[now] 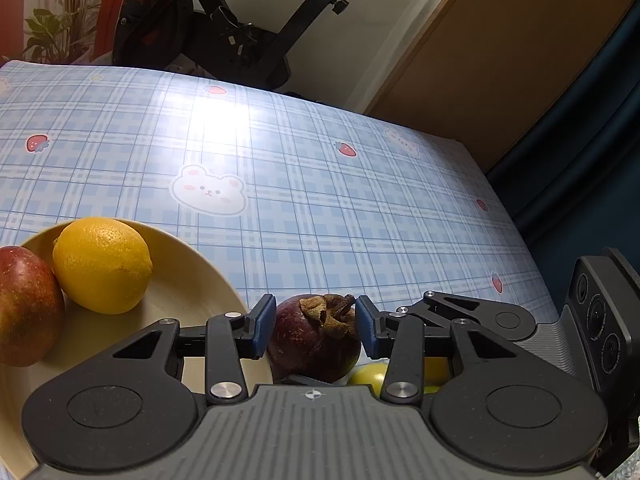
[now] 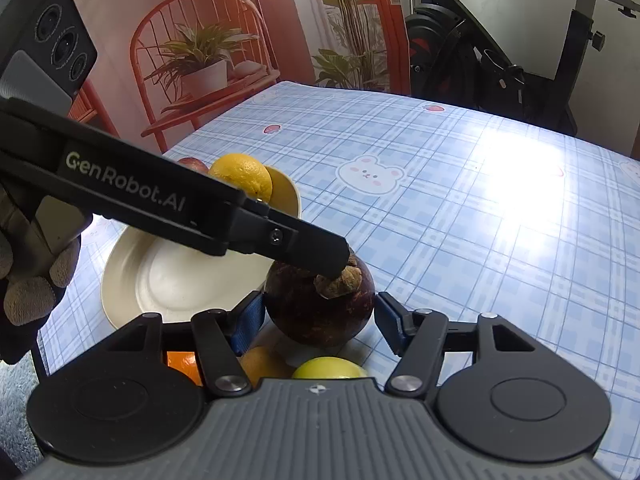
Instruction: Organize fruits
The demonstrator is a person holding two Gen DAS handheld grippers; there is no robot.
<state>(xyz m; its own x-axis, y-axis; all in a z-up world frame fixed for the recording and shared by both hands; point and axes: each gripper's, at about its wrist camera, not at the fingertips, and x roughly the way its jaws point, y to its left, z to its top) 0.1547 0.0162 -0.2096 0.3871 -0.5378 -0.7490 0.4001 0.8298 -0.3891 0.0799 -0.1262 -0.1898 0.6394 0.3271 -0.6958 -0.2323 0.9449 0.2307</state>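
A dark purple mangosteen (image 1: 316, 340) with a dry brown calyx sits between the blue pads of my left gripper (image 1: 316, 326), which is shut on it. In the right wrist view the same mangosteen (image 2: 320, 308) lies between the wide-open fingers of my right gripper (image 2: 320, 322), whose pads stand apart from it. The left gripper's black arm (image 2: 160, 204) crosses that view from the left. A cream bowl (image 1: 192, 280) holds a lemon (image 1: 102, 266) and a red apple (image 1: 26, 306). It also shows in the right wrist view (image 2: 160, 276).
A yellow-green fruit (image 2: 330, 368), a yellowish fruit (image 2: 260, 364) and an orange one (image 2: 182, 362) lie just under the grippers. The blue plaid tablecloth (image 1: 320, 184) covers the table. An exercise bike (image 2: 500, 68) and an orange chair with plants (image 2: 200, 60) stand beyond the table.
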